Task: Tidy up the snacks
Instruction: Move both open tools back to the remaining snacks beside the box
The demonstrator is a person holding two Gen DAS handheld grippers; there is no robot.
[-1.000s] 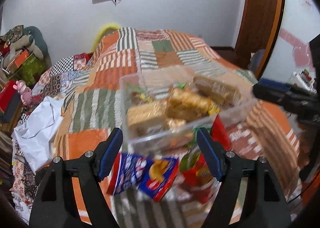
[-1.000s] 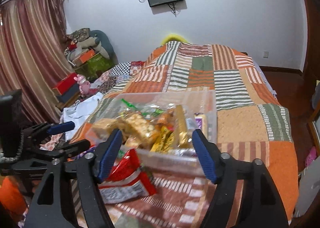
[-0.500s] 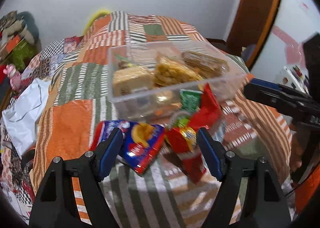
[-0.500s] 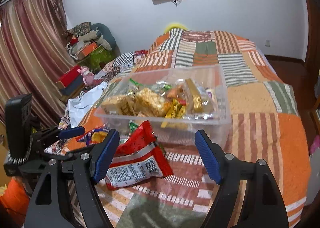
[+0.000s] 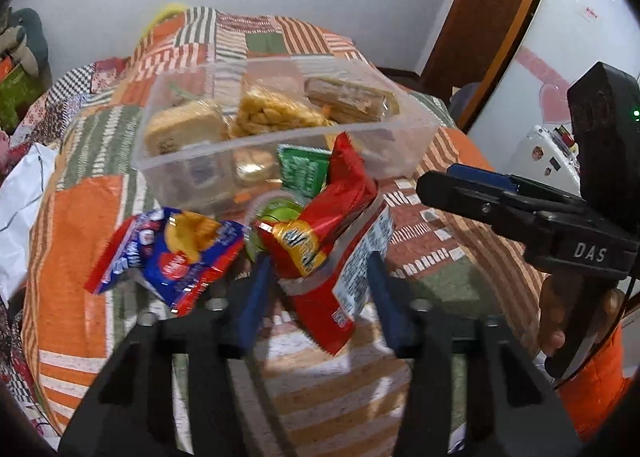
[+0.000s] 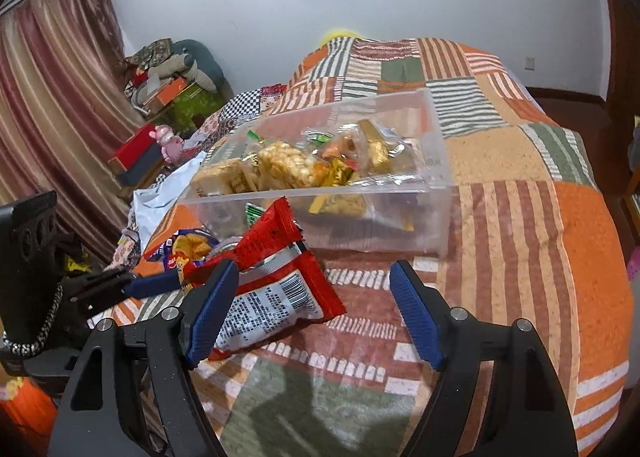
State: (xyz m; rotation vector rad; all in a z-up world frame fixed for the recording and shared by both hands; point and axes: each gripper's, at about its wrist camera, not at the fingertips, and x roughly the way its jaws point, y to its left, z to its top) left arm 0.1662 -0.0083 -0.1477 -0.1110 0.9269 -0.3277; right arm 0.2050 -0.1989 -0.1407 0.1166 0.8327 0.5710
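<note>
A clear plastic box point(image 5: 180, 177) point(image 6: 400, 217) holding several wrapped snacks stands on the patchwork bed. In front of it lie a red snack packet point(image 5: 320, 225) point(image 6: 272, 289) and a blue snack packet point(image 5: 176, 257) point(image 6: 188, 247). My left gripper point(image 5: 318, 287) is closing its jaws, and the blue pads touch both sides of the red packet. In the right wrist view the left gripper point(image 6: 160, 281) comes in low from the left. My right gripper point(image 6: 314, 309) point(image 5: 460, 185) stands open just above the red packet's near end, its left finger point(image 6: 212, 309) over the packet.
A patchwork quilt point(image 6: 520, 257) covers the bed. A green lidded cup point(image 5: 276, 213) sits between the packets and the box. White cloth point(image 5: 20, 193) lies at the bed's left edge. Boxes and toys point(image 6: 160, 105) stand by the curtain, and a door point(image 5: 480, 17) is at the right.
The left gripper has dropped toward the packets and its jaws have narrowed from wide apart to touching the red packet. The right gripper has sunk closer to the bed, still wide.
</note>
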